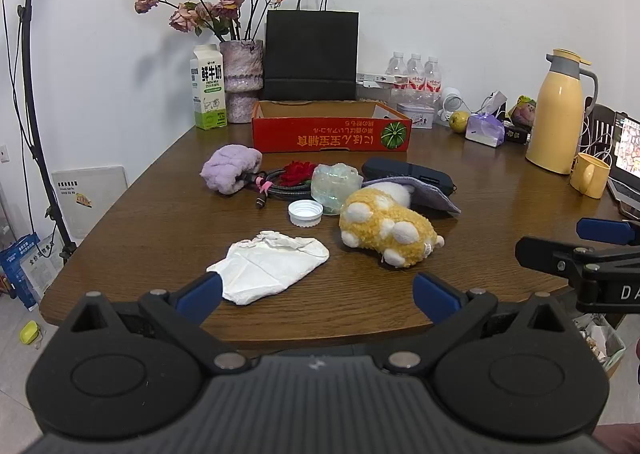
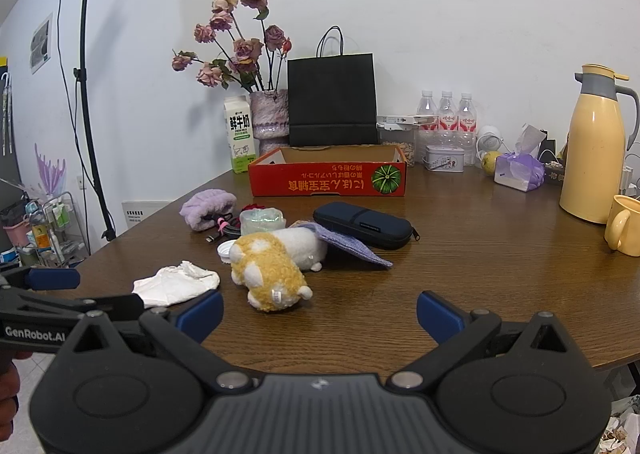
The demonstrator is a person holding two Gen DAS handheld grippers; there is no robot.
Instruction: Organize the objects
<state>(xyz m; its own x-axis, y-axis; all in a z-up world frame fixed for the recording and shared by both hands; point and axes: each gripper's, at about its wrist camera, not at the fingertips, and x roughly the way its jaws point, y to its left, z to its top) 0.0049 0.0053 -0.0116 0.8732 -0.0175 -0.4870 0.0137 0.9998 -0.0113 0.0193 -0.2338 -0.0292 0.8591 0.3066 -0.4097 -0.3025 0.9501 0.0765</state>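
Observation:
A clutter lies mid-table before a red cardboard box (image 1: 331, 132) (image 2: 327, 177): a yellow-and-white plush toy (image 1: 388, 232) (image 2: 270, 268), a crumpled white cloth (image 1: 269, 266) (image 2: 176, 284), a white bottle cap (image 1: 305, 212), a clear crumpled plastic lump (image 1: 335, 185), a lilac fluffy band (image 1: 231, 169) (image 2: 208, 207), a dark cable with a red flower (image 1: 288, 181), a purple-grey cloth (image 2: 352, 248) and a dark zip case (image 2: 362, 225). My left gripper (image 1: 318, 296) hovers open at the near edge, nothing between its fingers. My right gripper (image 2: 320, 314) is open too, short of the plush.
Along the wall stand a milk carton (image 1: 207, 93), a vase of dried roses (image 1: 242, 81), a black paper bag (image 1: 311, 53), water bottles (image 1: 416, 73), a tin, a tissue pack (image 2: 518, 171), a yellow thermos (image 2: 592, 149) and a yellow mug (image 2: 624, 223). A light stand (image 2: 86, 93) stands left.

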